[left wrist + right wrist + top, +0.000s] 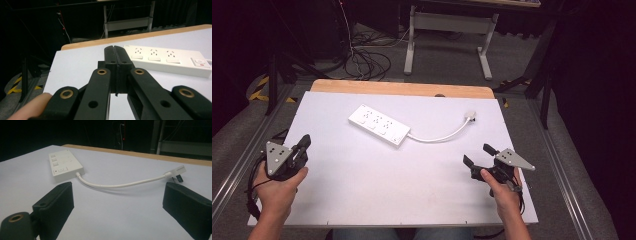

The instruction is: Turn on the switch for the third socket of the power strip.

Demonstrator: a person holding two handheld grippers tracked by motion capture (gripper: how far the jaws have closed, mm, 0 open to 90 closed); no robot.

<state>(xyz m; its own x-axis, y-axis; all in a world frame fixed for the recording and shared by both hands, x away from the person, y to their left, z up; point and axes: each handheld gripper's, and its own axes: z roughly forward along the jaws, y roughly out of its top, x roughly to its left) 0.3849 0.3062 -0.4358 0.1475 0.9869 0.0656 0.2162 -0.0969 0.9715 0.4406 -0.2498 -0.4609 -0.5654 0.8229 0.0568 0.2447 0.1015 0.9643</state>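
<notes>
Power strip: a white block with three sockets and a switch at one end, laid flat and slantwise on the far middle of the counter; touched by nothing.
Cord: a short white lead is seen curving from the switch end of the power strip toward the right, lying on the counter.
Plug: found at the free end of the cord, near the far right part of the counter, resting on the surface and plugged into nothing.
Right gripper: held in a hand near the front right of the counter, well apart from the plug; its jaws are spread wide with nothing between them. In the right gripper view the cord and plug are framed between the two jaws, farther off.
Left gripper: held in a hand at the front left edge of the counter, well apart from the power strip; its jaws are pressed together with nothing held, and are pointed toward the strip's socket side.
Counter: a white sheet over a wooden top, whose far edge is left bare.
</notes>
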